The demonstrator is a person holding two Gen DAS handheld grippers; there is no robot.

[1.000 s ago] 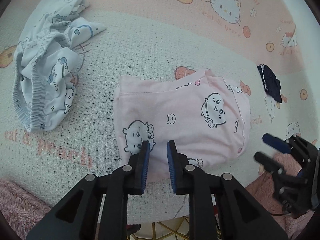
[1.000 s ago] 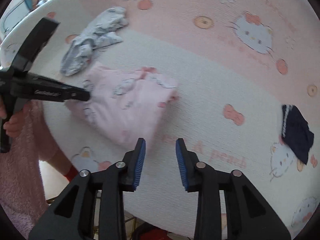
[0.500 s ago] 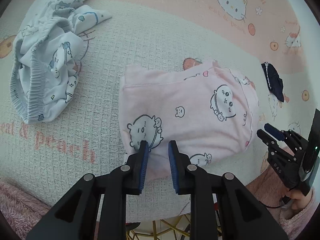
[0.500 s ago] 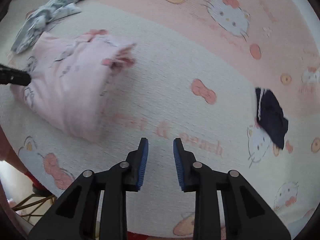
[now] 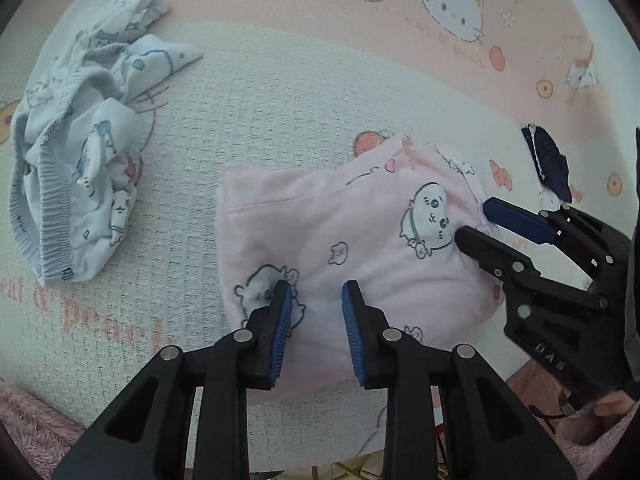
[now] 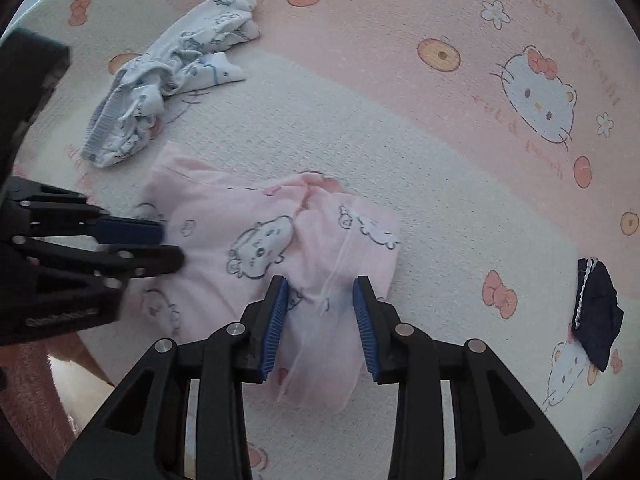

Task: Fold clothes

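Right now both sets of jaws stand apart, clamped on nothing. The left gripper hovers over the near edge of the pink printed garment, which lies as a loosely folded bundle on the worktop, its long axis running left to right across both views. The right gripper sits over the garment's right end, where a loose flap bunches up; neither hand is clearly nearer. Whether this bundle wants another fold or only smoothing cannot be settled. Well off to the left lies a crumpled pale blue printed garment with an elastic waistband; a small dark navy piece lies far right. Nothing blocks either gripper.
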